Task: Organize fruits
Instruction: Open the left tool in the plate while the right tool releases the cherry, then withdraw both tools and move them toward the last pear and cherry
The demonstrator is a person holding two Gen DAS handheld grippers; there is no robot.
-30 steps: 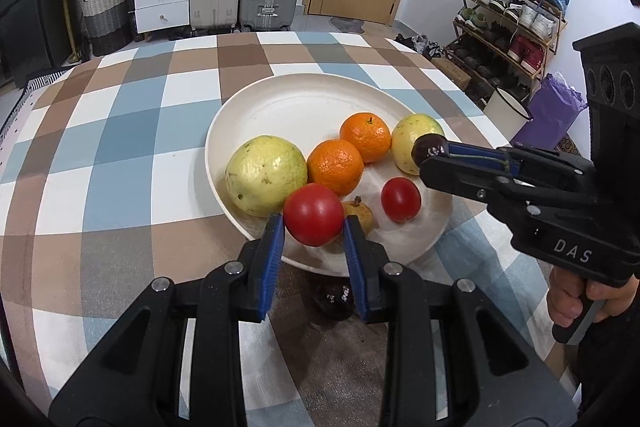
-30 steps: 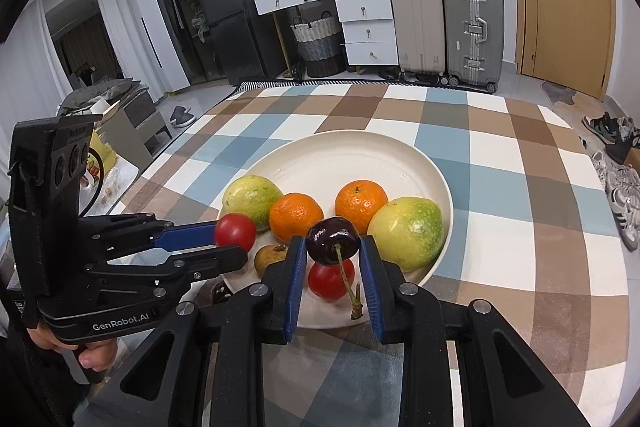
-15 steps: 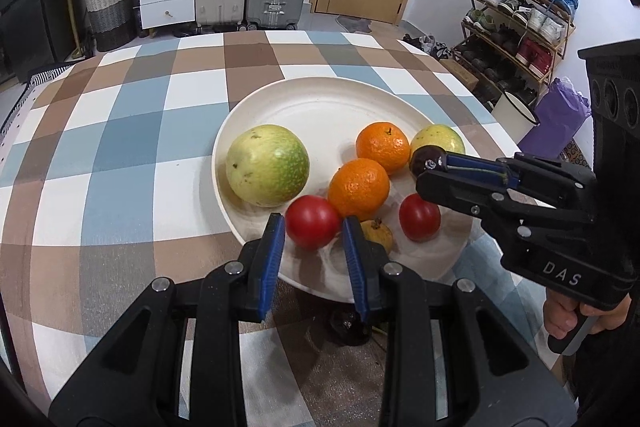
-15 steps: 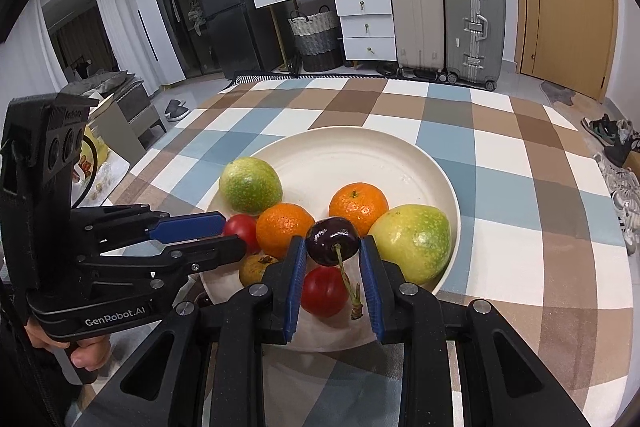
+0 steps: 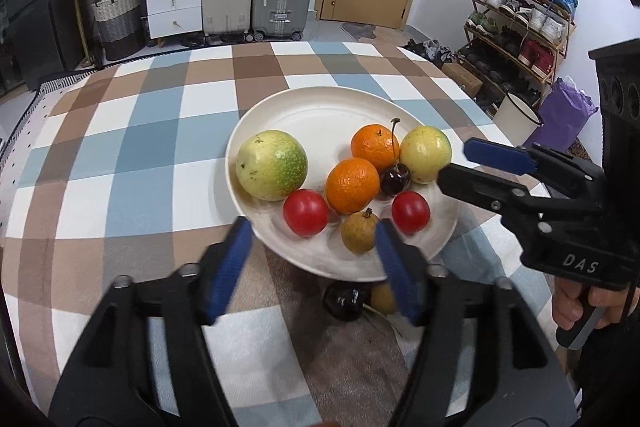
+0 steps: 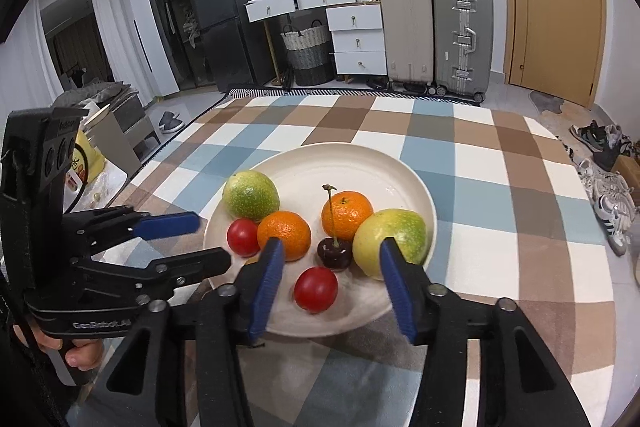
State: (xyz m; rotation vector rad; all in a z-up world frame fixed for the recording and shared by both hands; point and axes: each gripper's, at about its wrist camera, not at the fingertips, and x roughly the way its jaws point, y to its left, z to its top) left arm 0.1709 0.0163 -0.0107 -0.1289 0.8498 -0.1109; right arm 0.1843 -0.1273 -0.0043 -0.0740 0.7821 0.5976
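plate (image 5: 280,99) far half: free | near half: fruit-crowded

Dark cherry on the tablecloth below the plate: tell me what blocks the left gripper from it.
Nothing visible blocks it. The dark cherry lies on the checked tablecloth beside the round cream plate, under the left gripper, whose jaws have just opened and hold nothing.
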